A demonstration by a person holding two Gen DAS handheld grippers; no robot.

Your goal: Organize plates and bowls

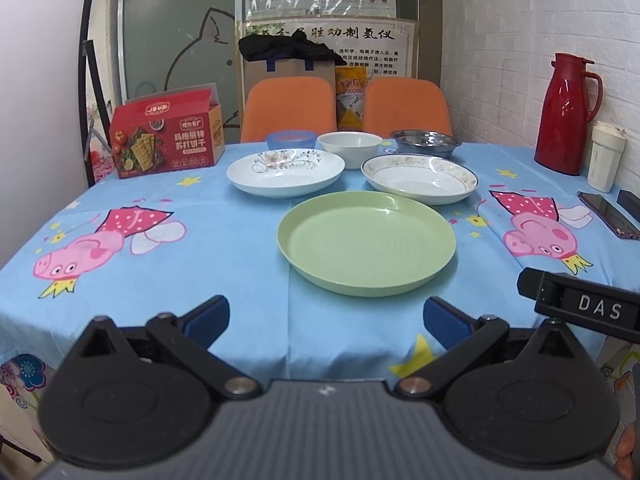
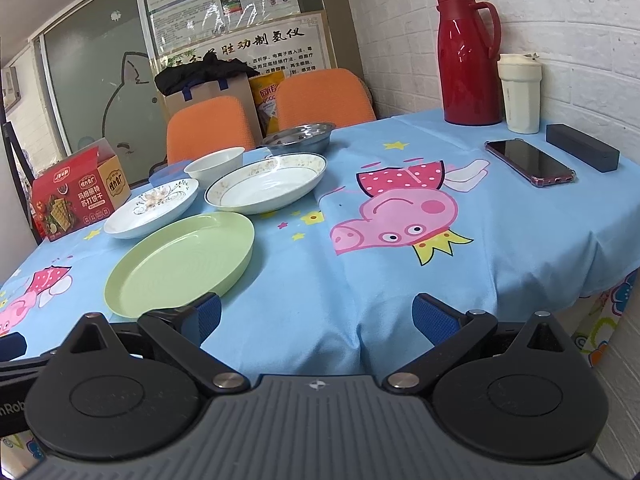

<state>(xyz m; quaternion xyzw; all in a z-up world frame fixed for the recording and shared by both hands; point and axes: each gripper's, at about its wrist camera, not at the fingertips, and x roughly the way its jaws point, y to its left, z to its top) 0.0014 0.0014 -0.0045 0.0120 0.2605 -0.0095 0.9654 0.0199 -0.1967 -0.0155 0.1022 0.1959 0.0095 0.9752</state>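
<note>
1. The table with the light blue cartoon-pig cloth (image 1: 248, 240) carries everything, and both my tongs hang above its near edge.
2. The red cardboard cracker box (image 1: 168, 136) at the far left has Chinese writing on the front.
3. The tall red plastic thermos jug (image 2: 466, 56) stands at the white brick wall, a cream tumbler (image 2: 519, 94) just beside it.
4. The round pale green plastic plate (image 1: 366, 242) lies nearest to me, in the middle.
5. Behind it are the white flower-pattern plate (image 1: 286, 172) and the white gold-rimmed plate (image 1: 420, 178).
6. Further back stand a small blue bowl (image 1: 291, 140), a white ceramic bowl (image 1: 350, 148) and a steel bowl (image 1: 426, 142).
7. My left tongs (image 1: 326, 322) are spread wide, holding nothing.
8. My right tongs (image 2: 316, 320) are also wide and empty; only the left view shows "DAS" on their body.
9. The whole dark phone (image 2: 530, 162) and black case (image 2: 582, 152) show only in the right view.
</note>
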